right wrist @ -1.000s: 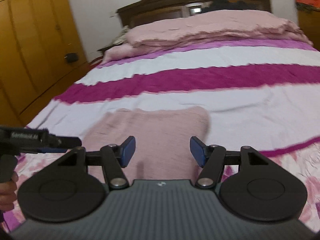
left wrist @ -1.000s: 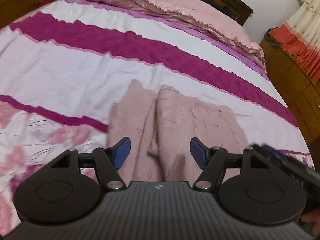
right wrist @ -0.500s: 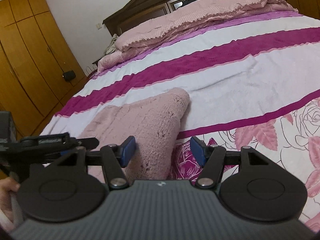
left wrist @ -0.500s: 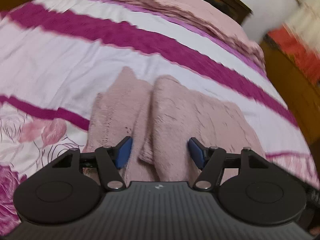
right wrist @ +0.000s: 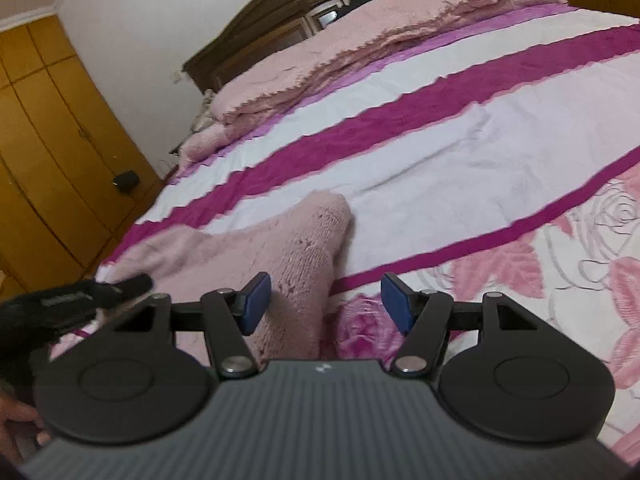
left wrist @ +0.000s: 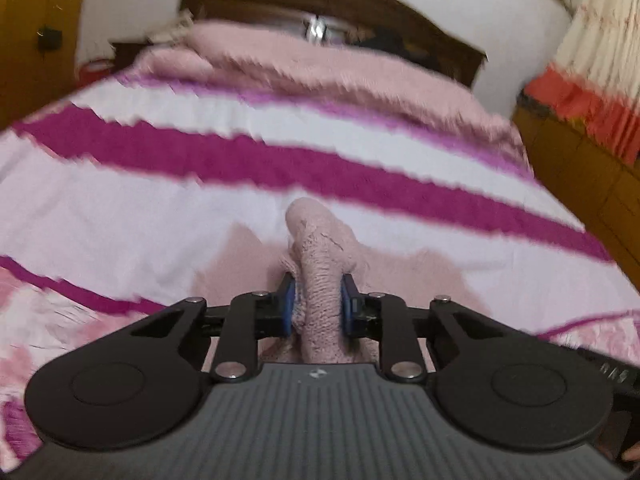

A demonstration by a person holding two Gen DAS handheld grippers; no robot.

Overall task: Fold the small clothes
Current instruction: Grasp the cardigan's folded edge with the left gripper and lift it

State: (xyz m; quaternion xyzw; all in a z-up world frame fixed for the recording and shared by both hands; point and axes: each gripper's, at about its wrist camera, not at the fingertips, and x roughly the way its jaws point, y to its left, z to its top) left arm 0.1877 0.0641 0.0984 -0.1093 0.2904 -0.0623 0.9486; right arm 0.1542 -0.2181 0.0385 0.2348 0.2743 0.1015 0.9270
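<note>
- Pink knit garment (left wrist: 320,292) lies on the bedspread (left wrist: 120,208) near the foot end, partly flat, with one ridge of it bunched up and raised.
- Left gripper (left wrist: 318,304): blue pads (left wrist: 289,306) closing on that raised ridge, fabric squeezed between them, both pads touching knit.
- In the right wrist view the same garment (right wrist: 288,256) runs from the left edge up to a rounded end on the white stripe.
- Right gripper (right wrist: 324,302): jaws apart, nothing pinched; garment edge sits just beside its left pad (right wrist: 256,300), right pad over the rose print.
- Left gripper's body shows at the left of the right wrist view, over the garment.
- Pink blanket (right wrist: 360,40) heaped at the headboard (right wrist: 256,20).
- No containers in view.
</note>
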